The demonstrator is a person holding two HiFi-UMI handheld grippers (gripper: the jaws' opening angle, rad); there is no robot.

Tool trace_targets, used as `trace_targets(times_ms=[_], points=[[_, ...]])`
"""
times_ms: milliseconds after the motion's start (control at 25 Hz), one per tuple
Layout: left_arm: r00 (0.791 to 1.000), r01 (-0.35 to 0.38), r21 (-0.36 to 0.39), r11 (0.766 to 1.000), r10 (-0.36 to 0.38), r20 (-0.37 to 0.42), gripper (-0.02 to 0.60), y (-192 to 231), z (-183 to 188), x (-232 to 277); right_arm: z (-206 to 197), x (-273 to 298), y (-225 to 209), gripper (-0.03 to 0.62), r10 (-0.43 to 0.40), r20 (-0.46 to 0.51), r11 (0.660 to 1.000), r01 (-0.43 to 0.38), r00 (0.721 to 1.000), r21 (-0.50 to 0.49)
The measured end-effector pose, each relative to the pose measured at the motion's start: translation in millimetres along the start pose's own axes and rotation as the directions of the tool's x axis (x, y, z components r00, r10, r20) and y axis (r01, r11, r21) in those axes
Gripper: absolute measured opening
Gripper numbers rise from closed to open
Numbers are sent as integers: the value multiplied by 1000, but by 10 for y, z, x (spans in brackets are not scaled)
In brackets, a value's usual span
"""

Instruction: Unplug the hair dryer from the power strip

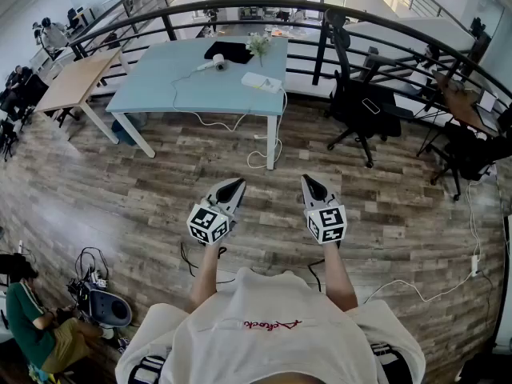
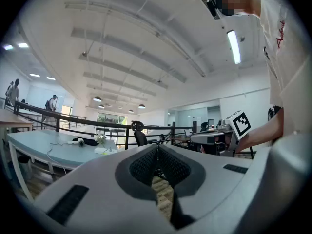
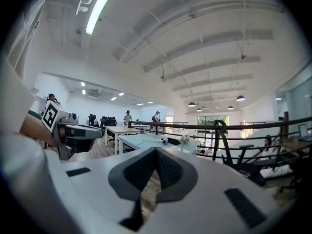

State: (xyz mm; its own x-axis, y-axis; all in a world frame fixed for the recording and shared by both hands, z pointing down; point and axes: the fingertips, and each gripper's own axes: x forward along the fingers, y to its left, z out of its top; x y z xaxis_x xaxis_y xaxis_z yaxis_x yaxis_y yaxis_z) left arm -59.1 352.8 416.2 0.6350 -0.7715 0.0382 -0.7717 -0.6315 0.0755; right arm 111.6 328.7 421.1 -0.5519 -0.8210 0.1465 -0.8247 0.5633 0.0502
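You are holding white left gripper and white right gripper at lower centre, fingers pressed together, empty, since white hair dryer and white rectangular power strip are lying well away on pale-blue tabletop, upper centre.

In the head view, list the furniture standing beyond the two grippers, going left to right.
wooden table → light blue table → black office chair

Pale blue table, white hair dryer, white power strip, grey-brown plank floor, black office chair
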Motion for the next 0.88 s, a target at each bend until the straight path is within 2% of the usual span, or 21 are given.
trace_targets(times_ms=[880], points=[[999, -38, 20, 999, 39, -20, 14, -465, -24, 336, -90, -285, -340, 17, 75, 29, 997, -74, 997, -24]])
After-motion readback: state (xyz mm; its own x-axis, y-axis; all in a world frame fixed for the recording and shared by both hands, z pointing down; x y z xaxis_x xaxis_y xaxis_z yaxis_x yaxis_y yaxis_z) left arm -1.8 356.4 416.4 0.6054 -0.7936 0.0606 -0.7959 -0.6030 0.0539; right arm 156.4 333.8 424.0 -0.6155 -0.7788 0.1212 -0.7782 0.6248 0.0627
